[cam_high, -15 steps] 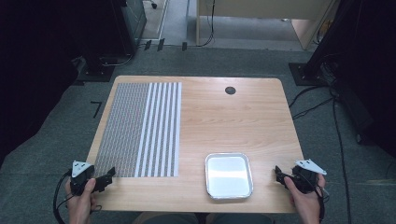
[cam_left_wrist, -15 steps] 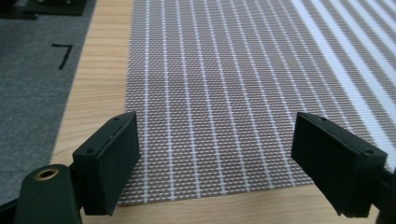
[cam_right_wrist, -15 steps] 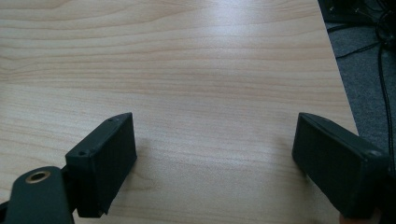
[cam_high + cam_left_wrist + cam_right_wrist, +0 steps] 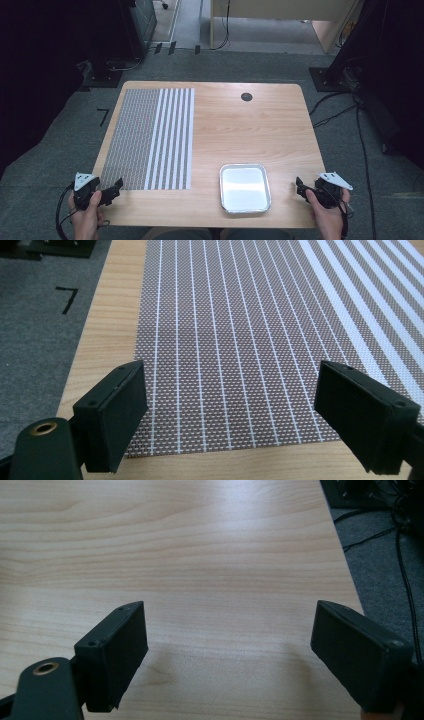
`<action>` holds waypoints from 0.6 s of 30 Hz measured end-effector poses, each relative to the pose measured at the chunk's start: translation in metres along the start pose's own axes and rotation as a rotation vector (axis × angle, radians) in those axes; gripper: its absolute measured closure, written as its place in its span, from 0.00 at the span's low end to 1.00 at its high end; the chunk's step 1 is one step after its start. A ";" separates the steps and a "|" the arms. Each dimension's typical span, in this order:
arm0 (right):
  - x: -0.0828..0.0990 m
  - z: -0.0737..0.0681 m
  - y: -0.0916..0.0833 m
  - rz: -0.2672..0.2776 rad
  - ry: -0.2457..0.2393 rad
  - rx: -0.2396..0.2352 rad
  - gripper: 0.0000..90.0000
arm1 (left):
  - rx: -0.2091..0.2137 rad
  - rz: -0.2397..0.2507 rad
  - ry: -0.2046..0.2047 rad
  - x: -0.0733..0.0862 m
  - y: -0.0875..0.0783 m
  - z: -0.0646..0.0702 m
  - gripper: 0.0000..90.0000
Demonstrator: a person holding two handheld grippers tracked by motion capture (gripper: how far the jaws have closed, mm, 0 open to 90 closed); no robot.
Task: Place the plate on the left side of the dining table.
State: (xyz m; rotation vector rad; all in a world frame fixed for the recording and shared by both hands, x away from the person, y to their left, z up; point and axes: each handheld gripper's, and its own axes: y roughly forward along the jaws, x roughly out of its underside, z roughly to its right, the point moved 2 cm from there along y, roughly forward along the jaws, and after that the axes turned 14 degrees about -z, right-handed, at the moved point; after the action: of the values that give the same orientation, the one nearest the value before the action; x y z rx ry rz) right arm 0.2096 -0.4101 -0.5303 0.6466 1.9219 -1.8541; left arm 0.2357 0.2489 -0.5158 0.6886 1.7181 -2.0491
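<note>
Grippers are idling at the tabletop's [image 4: 235, 130] near corners: left gripper [image 4: 111, 190] at 7 o'clock over the mat [image 4: 150, 135], right gripper [image 4: 301, 187] at 5, fingers wide, empty. Tray [image 4: 245, 187] is sitting at 6; a careless inward sweep might knock it.

table [image 4: 240, 135]: light wood, fine grain lines
mat [image 4: 150, 137]: woven brown-grey mesh; thin white lines on its left part, broad white stripes on its right
tray [image 4: 245, 187]: shiny silver metal, pale inside
round plug [image 4: 246, 96]: black, set in the tabletop
left gripper [image 4: 111, 190]: black, grey plate on top
right gripper [image 4: 301, 188]: black, grey plate on top
floor [image 4: 60, 145]: grey carpet with a black corner mark
</note>
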 end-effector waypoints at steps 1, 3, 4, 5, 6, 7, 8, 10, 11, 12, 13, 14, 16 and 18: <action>0.000 0.000 -0.001 0.006 0.005 -0.001 0.17 | -0.001 0.002 0.001 0.000 -0.001 0.001 0.15; -0.001 -0.001 -0.003 0.016 0.013 -0.003 0.17 | 0.001 0.006 0.002 -0.001 -0.002 0.003 0.15; -0.001 -0.001 -0.004 0.018 0.013 -0.004 0.17 | 0.002 0.007 0.005 -0.001 -0.002 0.004 0.15; -0.001 -0.001 -0.004 0.018 0.013 -0.004 0.17 | 0.002 0.007 0.005 -0.001 -0.002 0.004 0.15; -0.001 -0.002 -0.006 0.024 0.014 -0.007 0.17 | 0.002 0.009 0.008 -0.002 -0.002 0.007 0.15; 0.000 -0.003 -0.007 0.026 0.014 -0.010 0.17 | 0.005 0.009 0.008 -0.002 -0.003 0.009 0.15; -0.001 -0.004 -0.007 0.029 0.014 -0.012 0.17 | 0.007 0.011 0.010 -0.002 -0.003 0.010 0.15; -0.001 -0.005 -0.008 0.034 0.019 -0.023 0.17 | 0.008 0.011 0.014 -0.002 -0.003 0.012 0.15; -0.002 -0.006 -0.009 0.037 0.016 -0.030 0.17 | 0.013 0.011 0.017 -0.003 -0.003 0.015 0.15; -0.002 -0.008 -0.010 0.041 0.016 -0.029 0.17 | 0.020 0.013 0.019 -0.003 -0.003 0.017 0.15; -0.003 -0.009 -0.011 0.046 0.014 -0.030 0.17 | 0.025 0.015 0.020 -0.003 -0.004 0.019 0.15; -0.003 -0.010 -0.013 0.051 0.018 -0.034 0.17 | 0.025 0.016 0.023 -0.003 -0.004 0.021 0.15; -0.003 -0.012 -0.014 0.058 0.015 -0.036 0.17 | 0.033 0.019 0.026 -0.004 -0.004 0.025 0.15; -0.003 -0.014 -0.014 0.059 0.017 -0.037 0.17 | 0.039 0.019 0.026 -0.004 -0.005 0.027 0.15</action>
State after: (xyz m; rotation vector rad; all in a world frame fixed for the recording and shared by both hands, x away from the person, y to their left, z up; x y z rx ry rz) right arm 0.2047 -0.3969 -0.5159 0.7016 1.9218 -1.7792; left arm 0.2330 0.2229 -0.5057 0.7449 1.6833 -2.0742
